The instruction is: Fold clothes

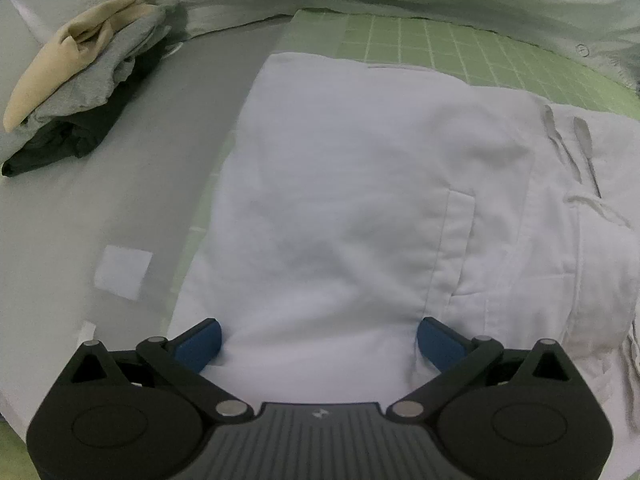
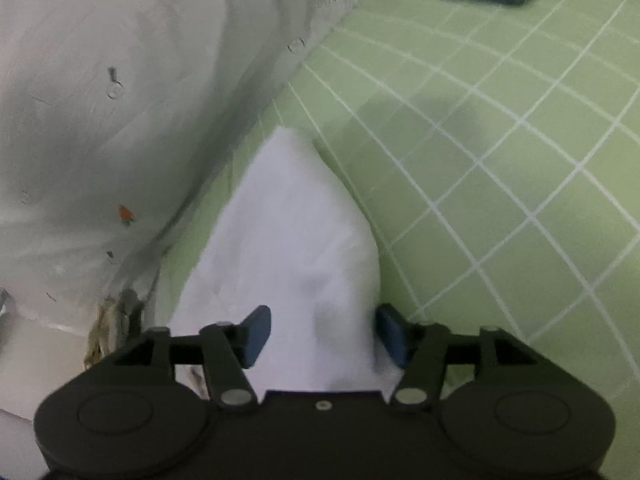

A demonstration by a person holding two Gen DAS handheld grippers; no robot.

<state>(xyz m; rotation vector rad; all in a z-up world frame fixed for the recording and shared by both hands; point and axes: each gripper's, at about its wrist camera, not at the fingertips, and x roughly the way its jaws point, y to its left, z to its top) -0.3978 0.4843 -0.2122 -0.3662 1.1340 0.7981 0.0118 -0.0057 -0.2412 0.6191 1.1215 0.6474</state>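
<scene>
So rn the left gripper point(image 1: 318, 340) is angled down over the near edge of the white shorts point(image 1: 352, 208), jaws spread wide w/ cloth between the blue pads point(image 1: 200, 344) but nothing pinched, so it's not holding anything afaict. Prob hovering there to pin or flatten the fold. Shorts are folded flat on the green grid mat point(image 1: 440, 48), drawstring point(image 1: 592, 204) end off to the right. Right gripper point(image 2: 322, 334) sits partway open over a white corner point(image 2: 288, 220) of the same garment; cloth lies between its fingers but they don't press it, looks let go. Further back: finished pile point(image 1: 84, 92) far left on the grey sheet, imo parked there to keep the work area free. Carrot-print fabric point(image 2: 80, 120) behind.
</scene>
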